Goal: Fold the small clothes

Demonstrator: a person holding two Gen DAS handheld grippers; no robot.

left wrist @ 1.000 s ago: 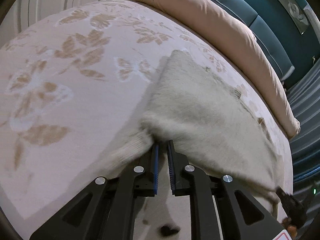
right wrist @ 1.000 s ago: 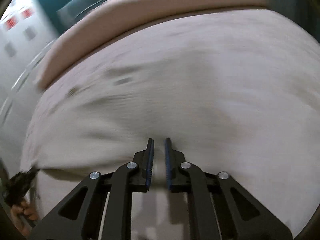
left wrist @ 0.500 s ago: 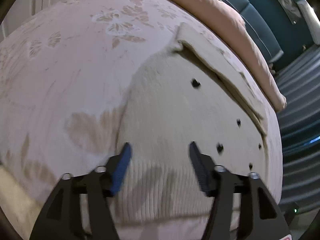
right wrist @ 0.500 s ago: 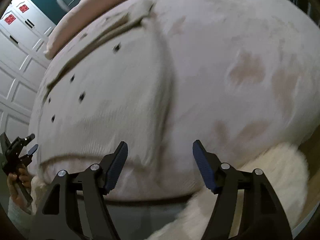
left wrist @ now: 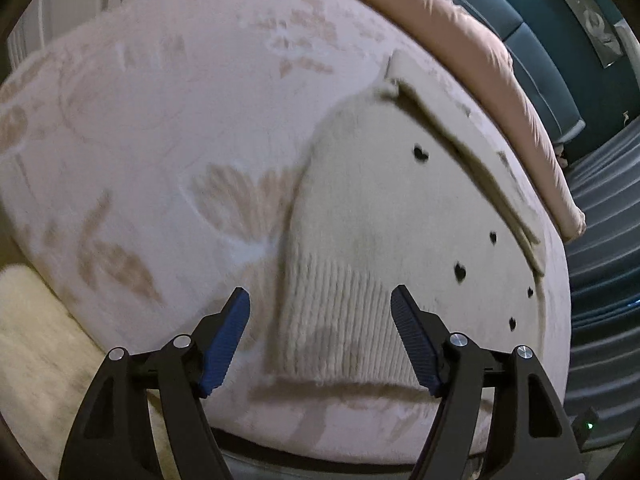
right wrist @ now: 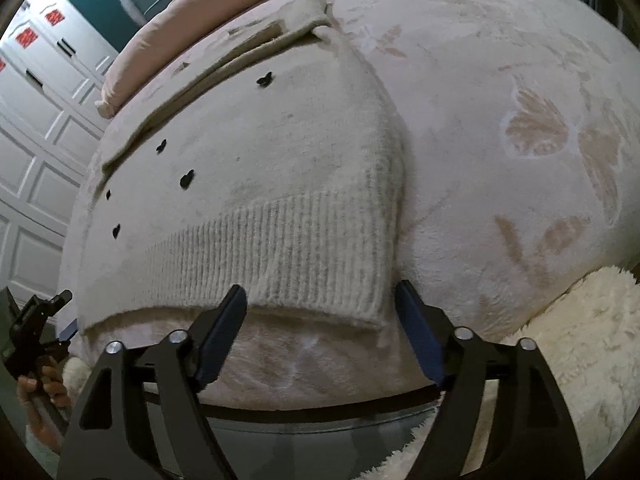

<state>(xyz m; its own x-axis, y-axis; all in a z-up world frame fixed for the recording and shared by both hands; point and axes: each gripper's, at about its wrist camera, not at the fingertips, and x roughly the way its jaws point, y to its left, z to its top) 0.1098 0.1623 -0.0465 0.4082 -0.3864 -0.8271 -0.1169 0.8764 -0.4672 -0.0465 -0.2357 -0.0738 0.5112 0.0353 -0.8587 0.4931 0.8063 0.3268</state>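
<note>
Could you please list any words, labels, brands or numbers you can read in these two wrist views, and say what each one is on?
No text can be read in either view.
Red stickers on the white cabinet doors: too small and blurred to read.
Cream sweater: only small dark heart shapes, no lettering.
Floral blanket: pattern only.

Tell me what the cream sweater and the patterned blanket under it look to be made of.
Sweater: a soft knit, likely wool or acrylic, matte and slightly fuzzy; its hem shows vertical ribbing, and small dark heart shapes dot the front. Blanket: seems a plush fleece, with short brushed pile and tan leaf-like prints pressed into the nap. Exact fibres cannot be told.
</note>
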